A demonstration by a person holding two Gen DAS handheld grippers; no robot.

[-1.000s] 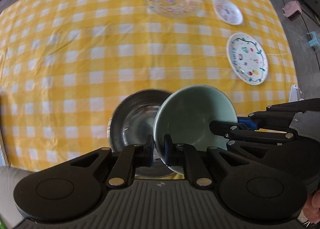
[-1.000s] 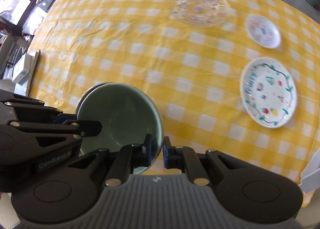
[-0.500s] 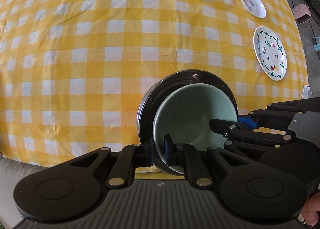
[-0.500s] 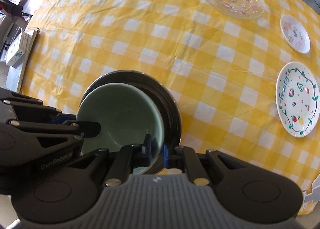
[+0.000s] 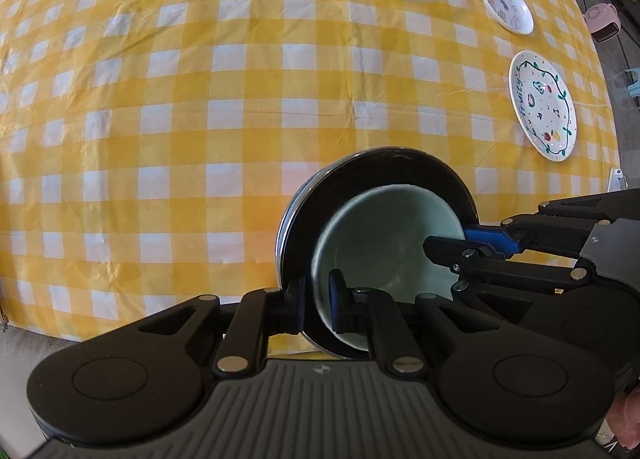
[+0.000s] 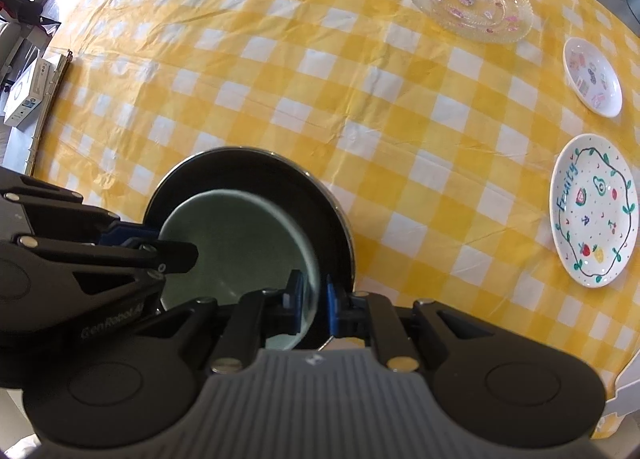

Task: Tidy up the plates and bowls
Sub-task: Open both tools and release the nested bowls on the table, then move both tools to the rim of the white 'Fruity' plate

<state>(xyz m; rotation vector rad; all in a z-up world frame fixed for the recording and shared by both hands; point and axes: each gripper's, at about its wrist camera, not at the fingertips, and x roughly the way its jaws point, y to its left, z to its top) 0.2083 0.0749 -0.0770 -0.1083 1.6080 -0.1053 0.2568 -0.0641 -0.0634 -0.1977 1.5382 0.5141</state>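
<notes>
Lowering done: green bowl (image 5: pixel 384 243) now sat in steel bowl (image 5: pixel 360 167); left gripper (image 5: pixel 316 299) & right gripper (image 6: pixel 312 295) jaws clamped on green rim, right just easing; release next.

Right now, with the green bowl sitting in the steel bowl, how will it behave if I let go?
The green bowl looks like glazed ceramic: probably rigid, fairly heavy and chippable. It sits off-centre inside the steel bowl, so it may slide toward the middle on the smooth metal. Both the left gripper and the right gripper clamp its rim; release gently.

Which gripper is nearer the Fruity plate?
Right. The right gripper grips the green bowl's rim facing the Fruity plate; the left gripper grips the far rim.
</notes>
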